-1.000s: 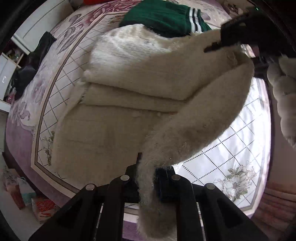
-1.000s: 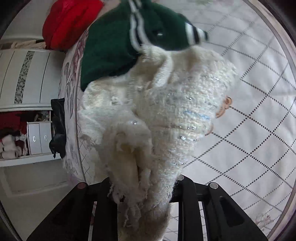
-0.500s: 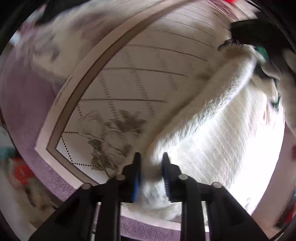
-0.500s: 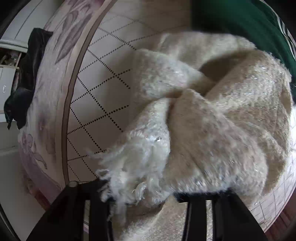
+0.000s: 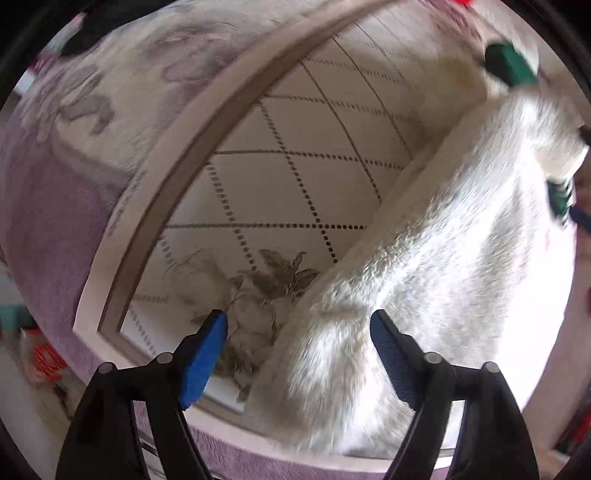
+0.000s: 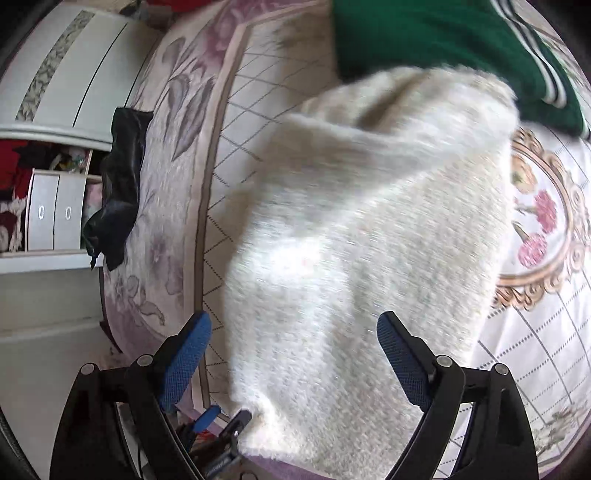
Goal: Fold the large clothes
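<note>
L gripper (image 5: pixel 298 350) & R gripper (image 6: pixel 293 345) both spread wide, gripped nothing; fuzzy cream knit sweater (image 6: pixel 362 229) lay on quilted floral bedspread (image 5: pixel 280 177).

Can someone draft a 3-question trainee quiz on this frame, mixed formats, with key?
1. True or false: the left gripper is clamped on the cream sweater.
2. Multiple choice: what lies at the sweater's far end in the right wrist view? A) a green garment with white stripes B) a blue towel C) a wooden box
3. Fill in: the right gripper has its jaws ____.

Key: 1 false, both jaws stand wide apart with the sweater lying loose on the bedspread. 2 A. 3 open.
</note>
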